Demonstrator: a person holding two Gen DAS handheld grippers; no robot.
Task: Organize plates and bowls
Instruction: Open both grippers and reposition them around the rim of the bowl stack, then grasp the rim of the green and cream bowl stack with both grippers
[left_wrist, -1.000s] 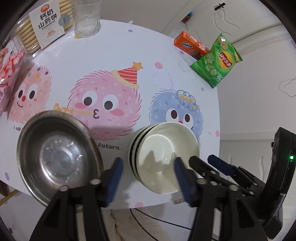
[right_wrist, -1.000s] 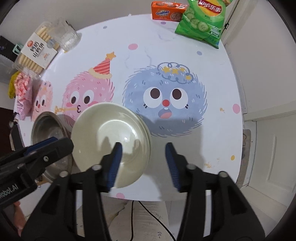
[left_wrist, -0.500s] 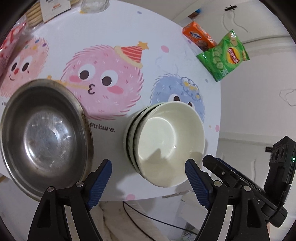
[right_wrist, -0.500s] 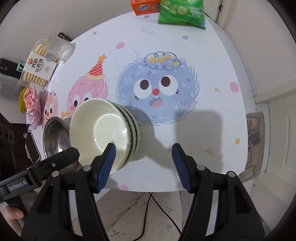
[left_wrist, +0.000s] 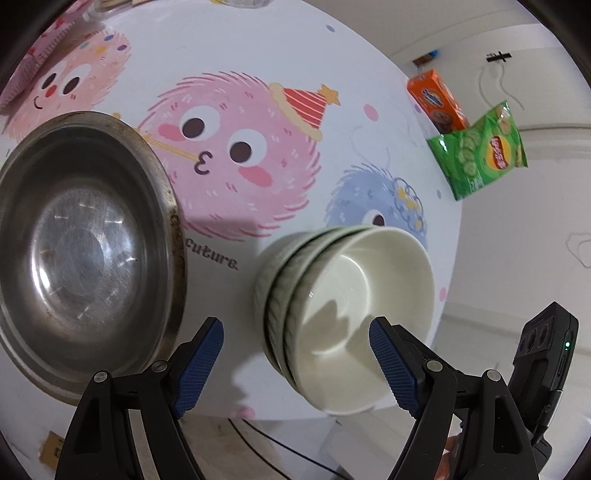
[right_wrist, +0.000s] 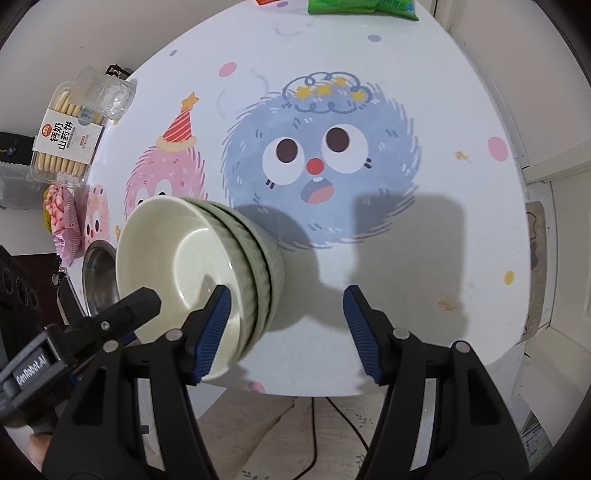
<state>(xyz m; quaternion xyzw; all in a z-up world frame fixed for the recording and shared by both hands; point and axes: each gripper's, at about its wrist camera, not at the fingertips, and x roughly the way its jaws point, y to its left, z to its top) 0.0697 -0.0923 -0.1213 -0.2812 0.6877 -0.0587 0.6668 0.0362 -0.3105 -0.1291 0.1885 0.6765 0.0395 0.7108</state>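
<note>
Bowl stack (left_wrist: 343, 314) nearer, metal bowl (right_wrist: 99, 275) half hidden

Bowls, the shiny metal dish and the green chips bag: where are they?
Stack of bowls (left_wrist: 354, 306), left wrist view, inside of the top bowl.
Metal dish (left_wrist: 81, 251), left wrist view, its flat bottom.
Green chips bag (left_wrist: 476, 155), left wrist view, front of the bag.

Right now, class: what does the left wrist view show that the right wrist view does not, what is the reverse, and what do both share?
Only the left wrist view: the orange biscuit box in full.
Only the right wrist view: the biscuit tray and the whole blue monster print.
Both: the stacked white bowls, the steel basin, the green crisp bag and the round table.
</note>
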